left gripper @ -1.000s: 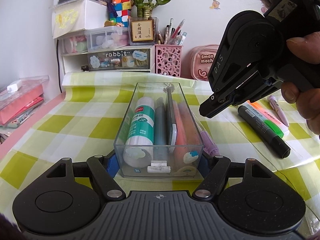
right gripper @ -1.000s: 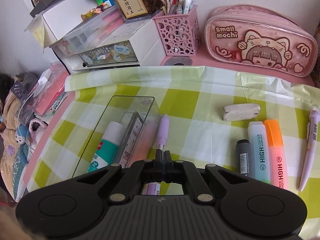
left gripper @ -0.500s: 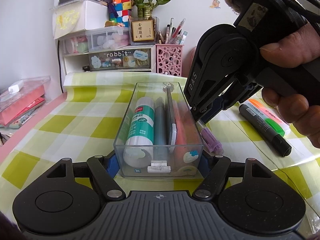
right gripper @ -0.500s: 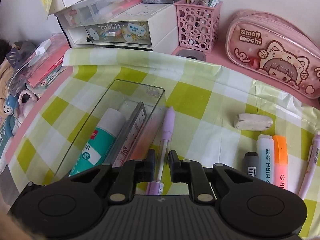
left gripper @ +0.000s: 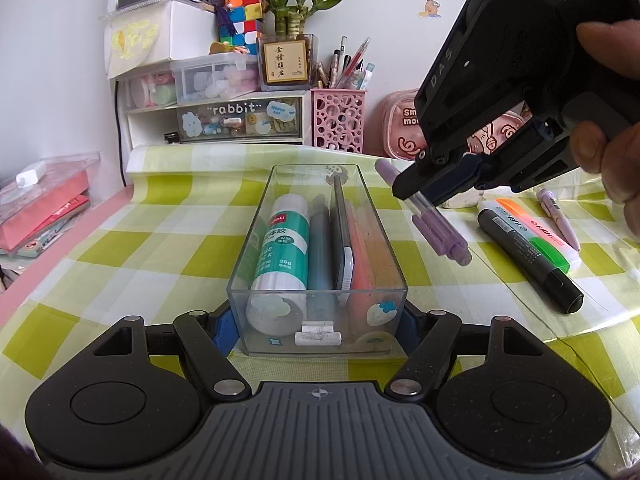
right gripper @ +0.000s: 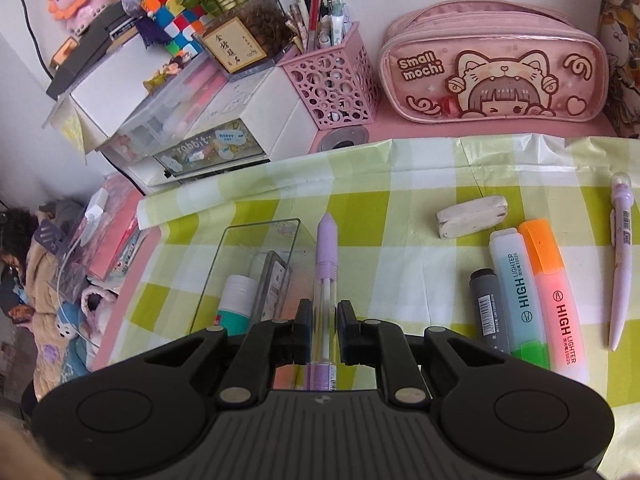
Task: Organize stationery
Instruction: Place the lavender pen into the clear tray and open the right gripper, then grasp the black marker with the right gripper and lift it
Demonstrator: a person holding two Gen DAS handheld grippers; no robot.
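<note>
A clear plastic box (left gripper: 385, 236) lies lengthwise on the checked cloth, holding a glue stick (left gripper: 280, 248) and several flat items. My left gripper (left gripper: 318, 322) is shut on the box's near end, one blue pad against each side wall. My right gripper (right gripper: 324, 320) is shut on the clear barrel of a purple pen (right gripper: 327, 248). In the left wrist view the purple pen (left gripper: 440, 232) hangs tilted in the air under the right gripper (left gripper: 420, 196), just right of the box. A person's hand (left gripper: 600, 148) grips that tool.
To the right on the cloth lie a black marker (left gripper: 528, 256), a blue highlighter (right gripper: 516, 288), an orange highlighter (right gripper: 554, 292), a white eraser (right gripper: 472, 216) and a pink pen (right gripper: 620, 260). A pink pencil case (right gripper: 492, 68), a pink pen holder (right gripper: 332, 80) and a drawer unit (left gripper: 240, 120) line the back wall.
The right gripper opened around the purple pen, then shut on it and lifted it off the cloth beside the box. The left gripper and the box stayed put.
</note>
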